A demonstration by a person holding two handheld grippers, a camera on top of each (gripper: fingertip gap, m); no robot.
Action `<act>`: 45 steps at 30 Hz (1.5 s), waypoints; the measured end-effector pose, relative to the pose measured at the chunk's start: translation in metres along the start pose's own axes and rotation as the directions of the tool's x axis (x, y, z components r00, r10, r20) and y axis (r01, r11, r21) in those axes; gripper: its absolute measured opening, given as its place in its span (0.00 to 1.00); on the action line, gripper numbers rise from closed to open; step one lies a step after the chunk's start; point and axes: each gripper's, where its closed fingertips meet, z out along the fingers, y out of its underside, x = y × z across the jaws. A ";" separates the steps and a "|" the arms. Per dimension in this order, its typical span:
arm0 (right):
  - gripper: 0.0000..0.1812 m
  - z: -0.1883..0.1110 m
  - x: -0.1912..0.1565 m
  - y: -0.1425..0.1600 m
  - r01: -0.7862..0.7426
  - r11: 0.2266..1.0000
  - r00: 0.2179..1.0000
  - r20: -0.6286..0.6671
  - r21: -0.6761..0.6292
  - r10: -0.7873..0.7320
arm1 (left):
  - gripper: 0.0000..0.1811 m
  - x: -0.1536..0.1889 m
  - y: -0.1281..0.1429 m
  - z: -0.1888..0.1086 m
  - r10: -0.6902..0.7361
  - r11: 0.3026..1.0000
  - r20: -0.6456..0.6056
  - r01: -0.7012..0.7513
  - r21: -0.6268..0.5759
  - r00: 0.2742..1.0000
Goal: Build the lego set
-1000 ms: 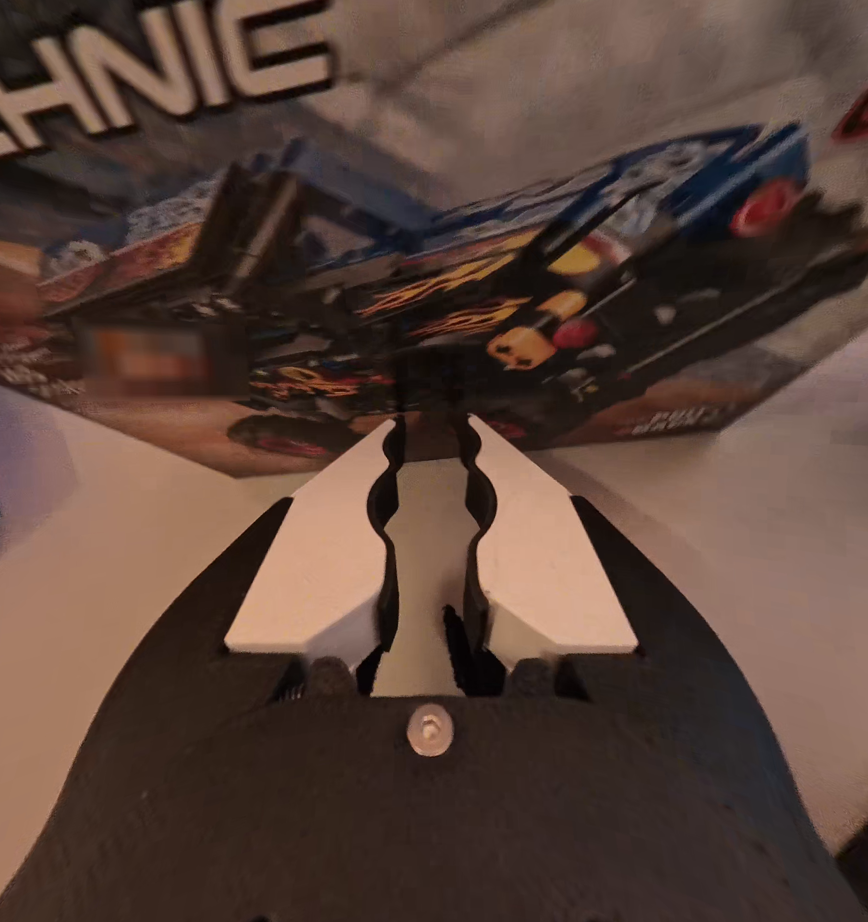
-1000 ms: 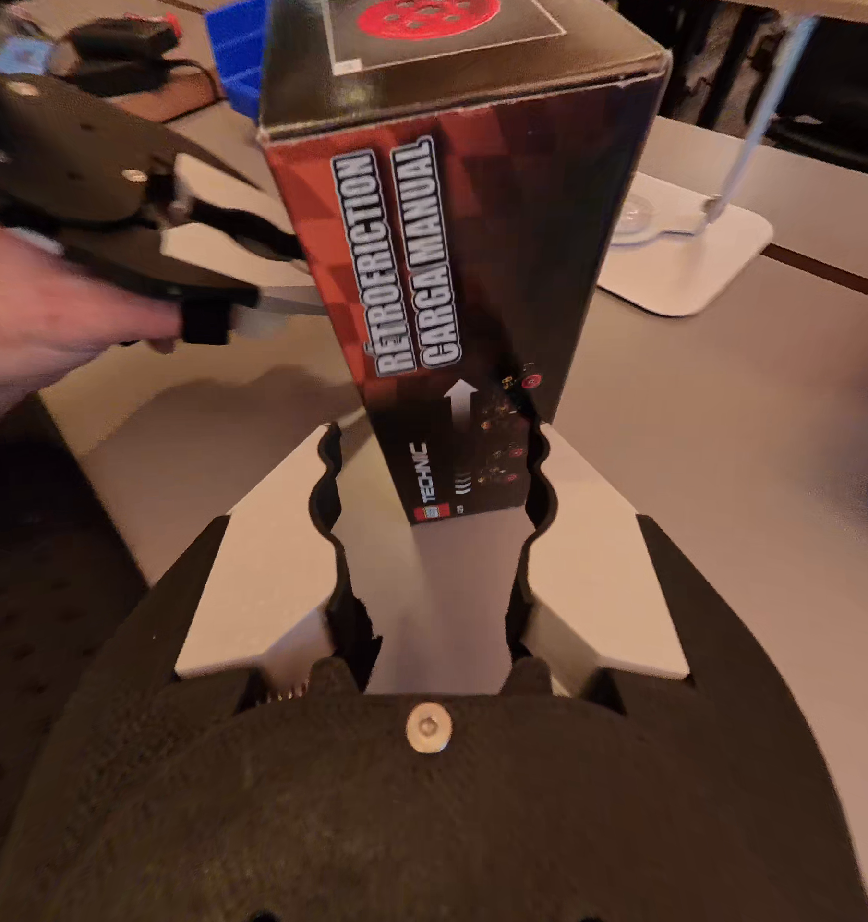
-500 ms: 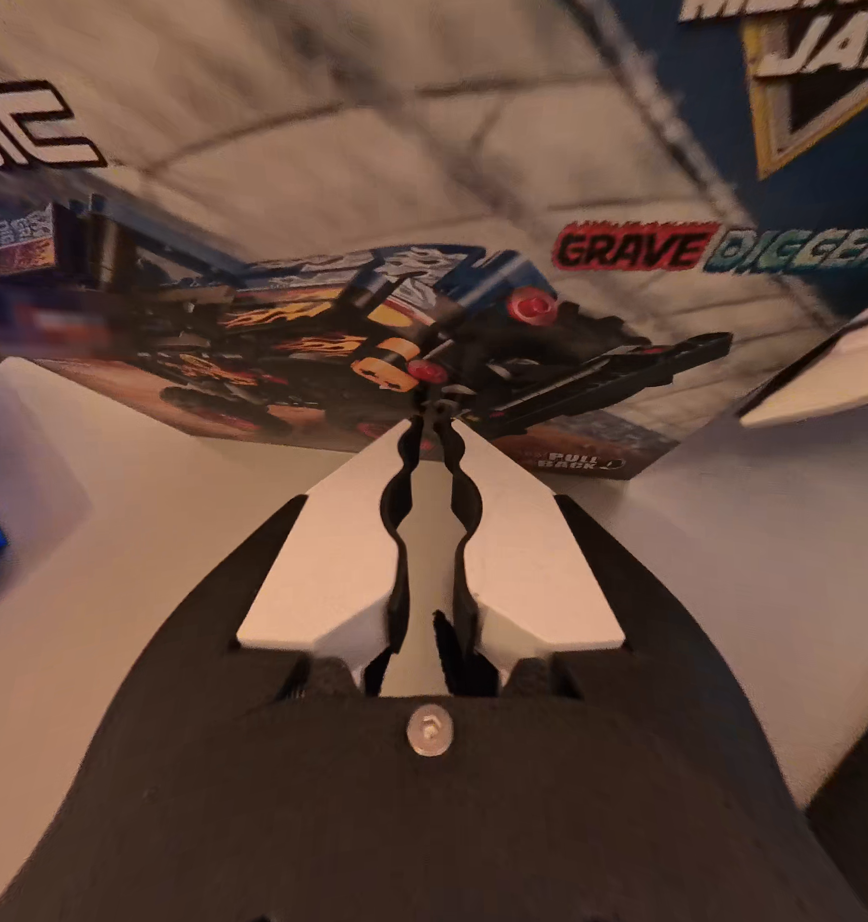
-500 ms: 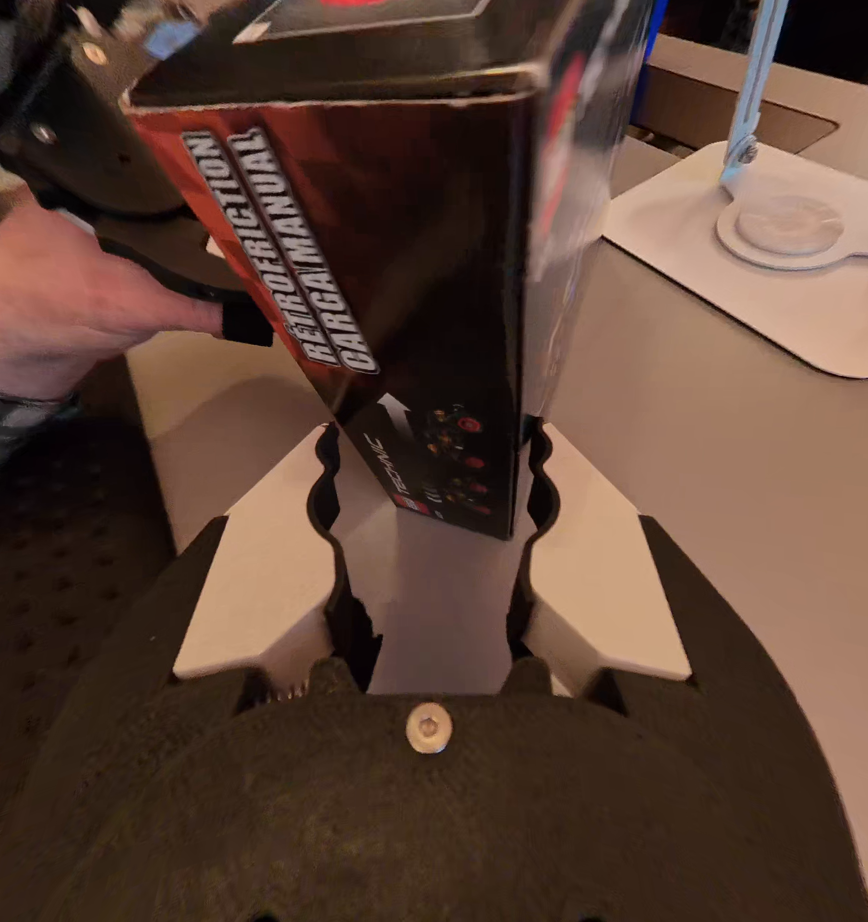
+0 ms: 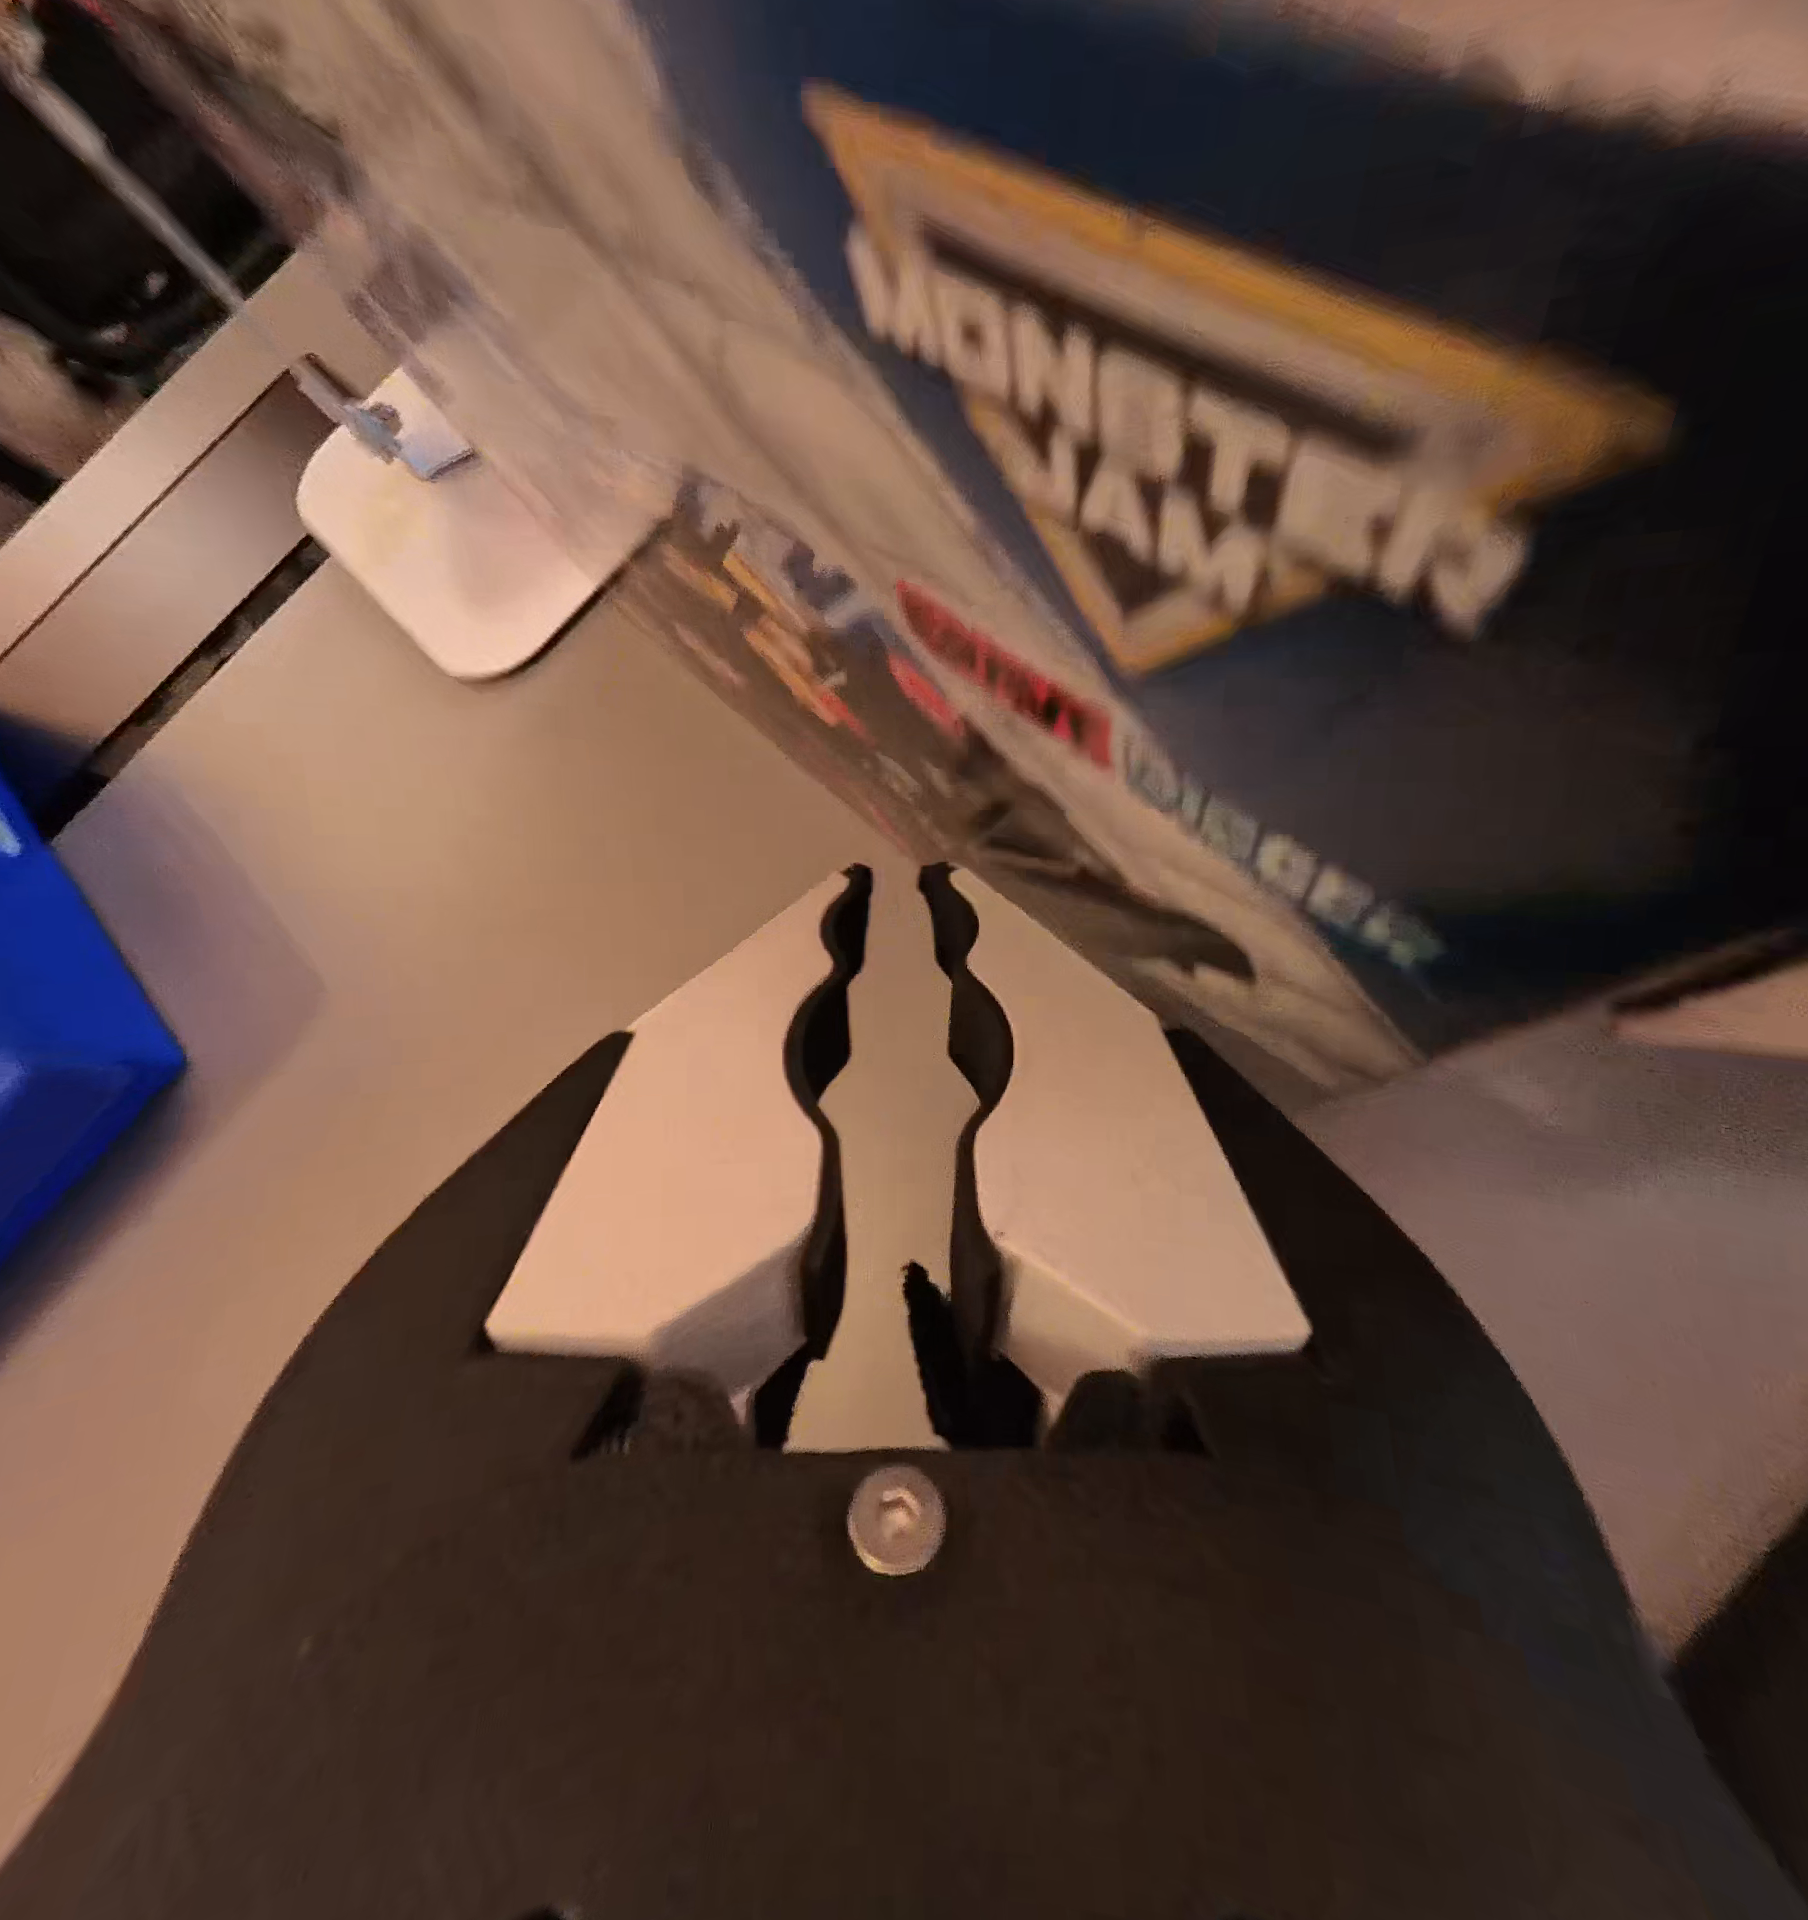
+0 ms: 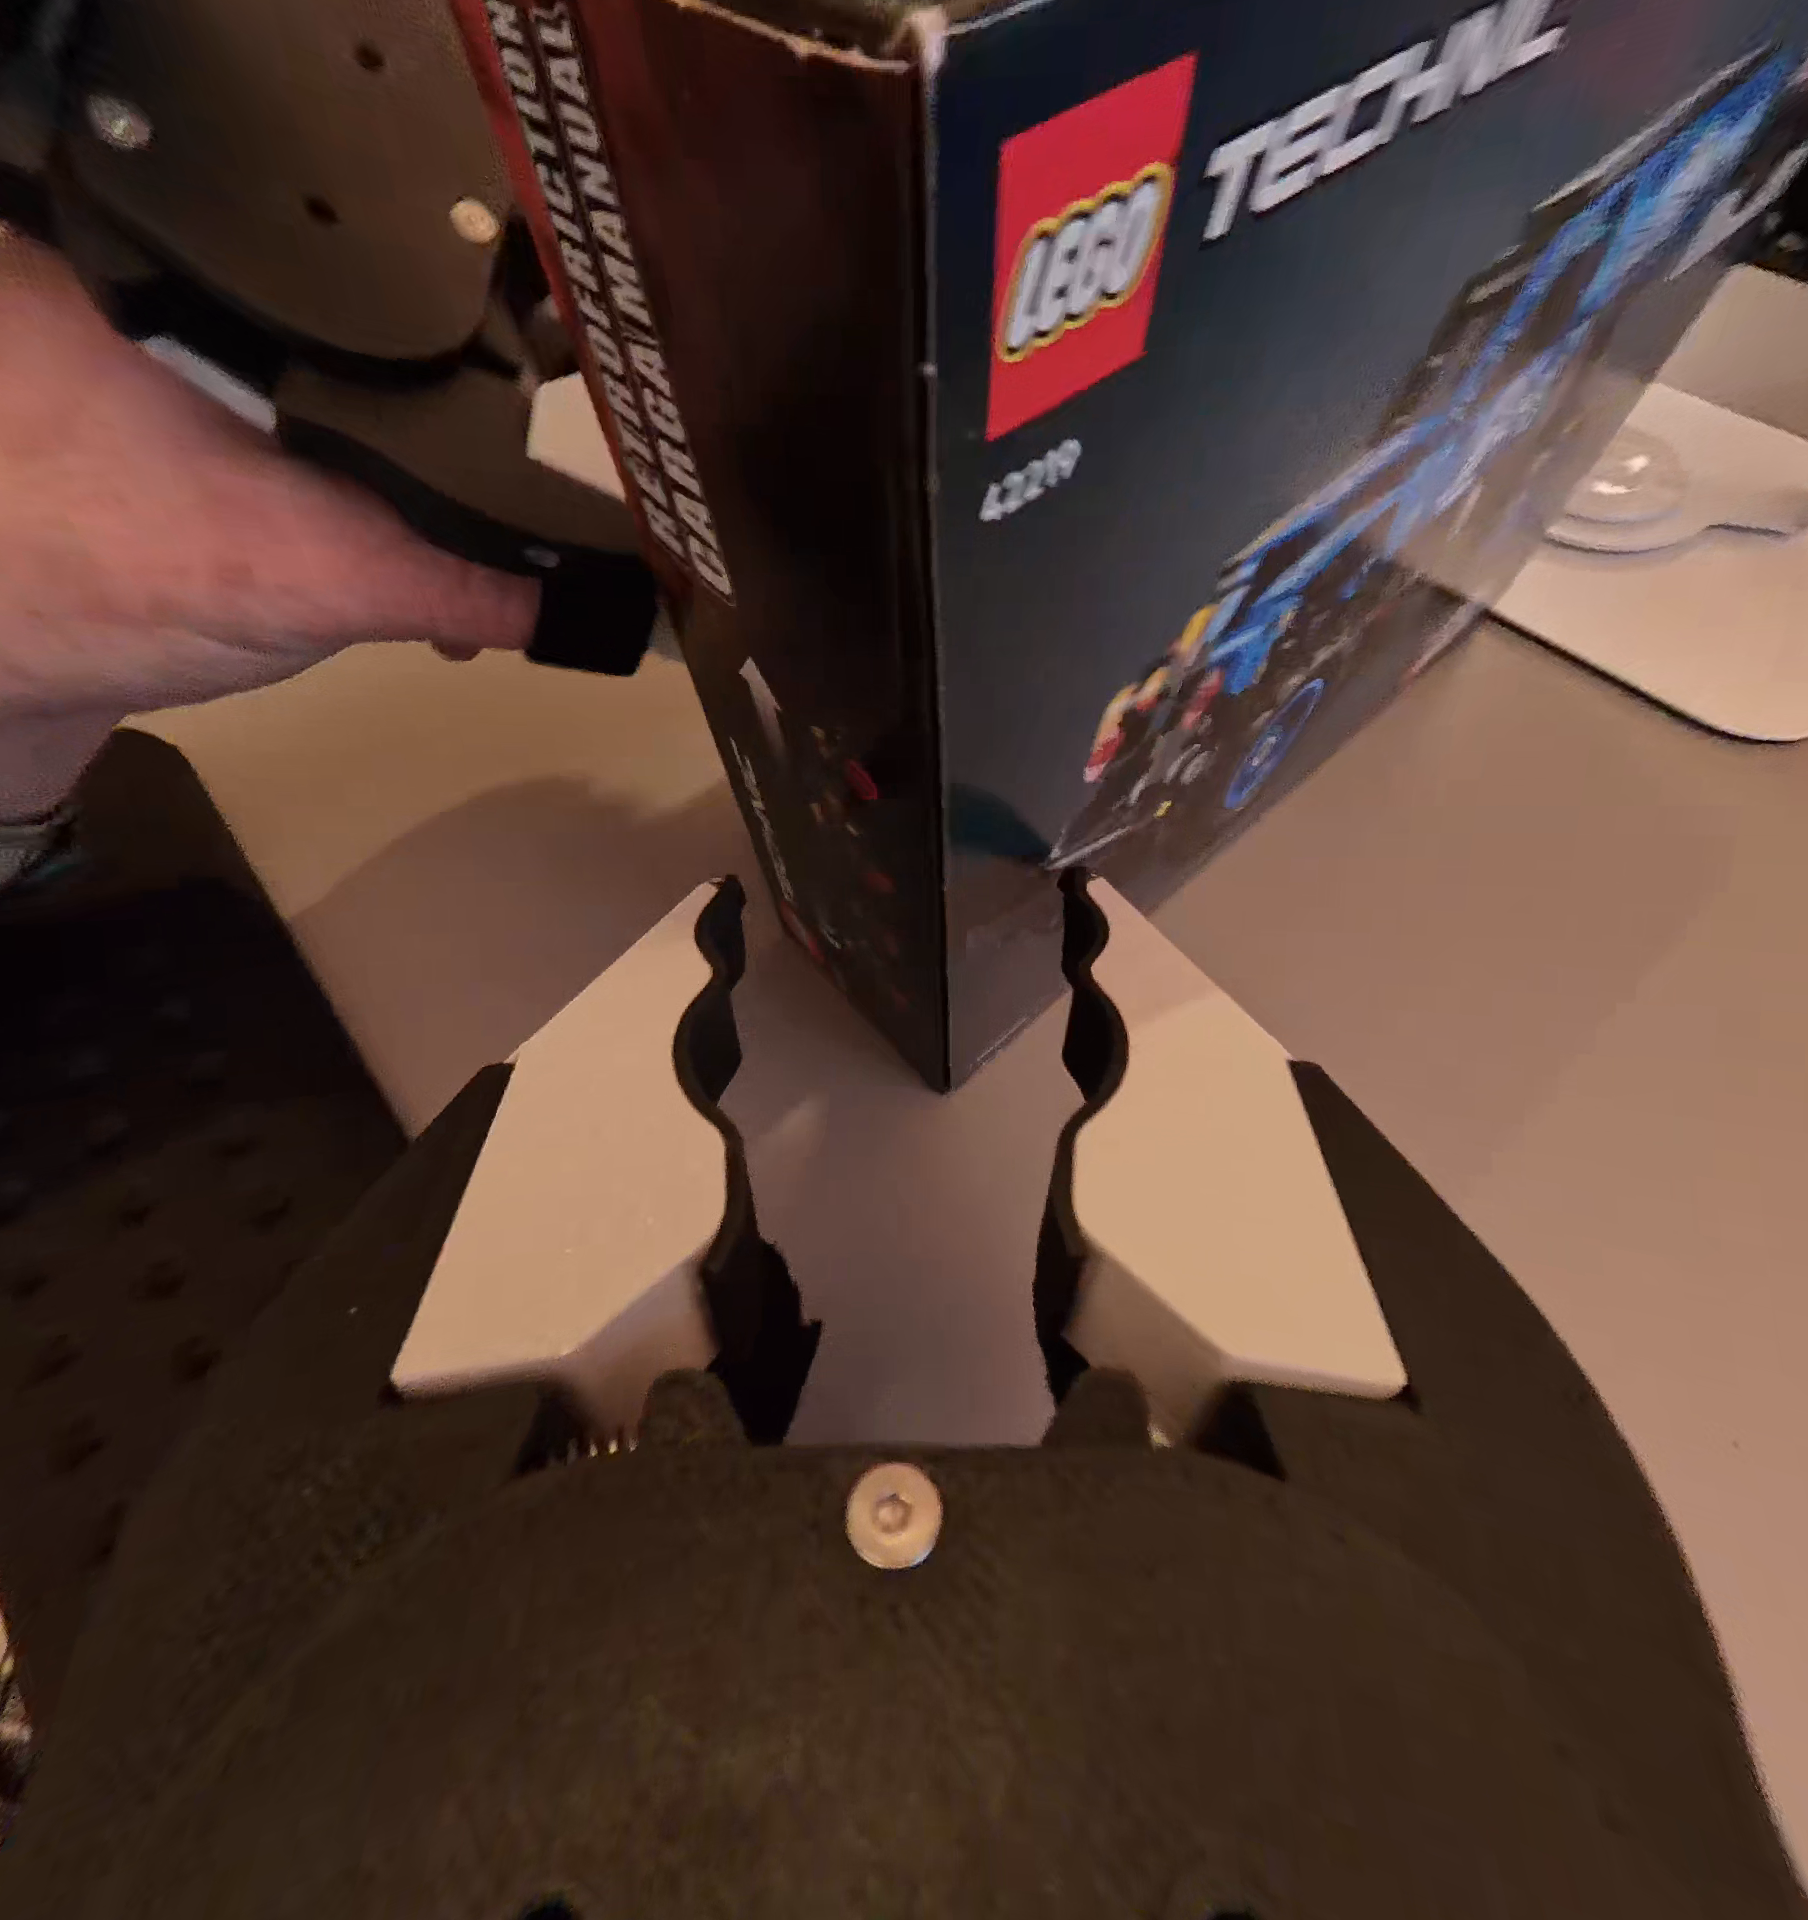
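Observation:
The lego set is a closed dark cardboard box that stands upright on the grey table. Its lower near corner sits between my right gripper's fingers. My right gripper is open wide around that corner and does not clamp it. In the left wrist view the box is blurred, close up and at the upper right. My left gripper is nearly closed, with a thin gap and nothing in it, its tips just below the box's bottom edge. The left gripper's black body, held by a hand, is behind the box.
A blue bin stands at the left. A white lamp base with a thin pole lies behind the box; it also shows in the left wrist view. A dark perforated mat lies off the table's left edge. Spacing between my two grippers at the tips: around 10 cm.
The box has turned, so its wide front face now shows in the right wrist view. My left gripper's fingers have narrowed and swung along the box. My right gripper stays open.

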 end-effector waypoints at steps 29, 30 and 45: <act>0.41 0.002 -0.012 0.028 0.046 0.999 0.993 -0.112 -0.018 -0.048 | 0.21 0.045 0.055 -0.018 -0.044 0.998 0.244 0.053 -0.032 0.969; 0.41 0.002 -0.012 0.028 0.047 0.999 0.992 -0.113 -0.018 -0.049 | 0.21 0.046 0.055 -0.018 -0.039 0.998 0.245 0.049 -0.035 0.969; 0.39 -0.003 -0.010 0.023 0.065 0.998 0.988 -0.142 0.012 -0.062 | 0.20 0.046 0.055 -0.019 -0.042 0.998 0.238 0.050 -0.026 0.970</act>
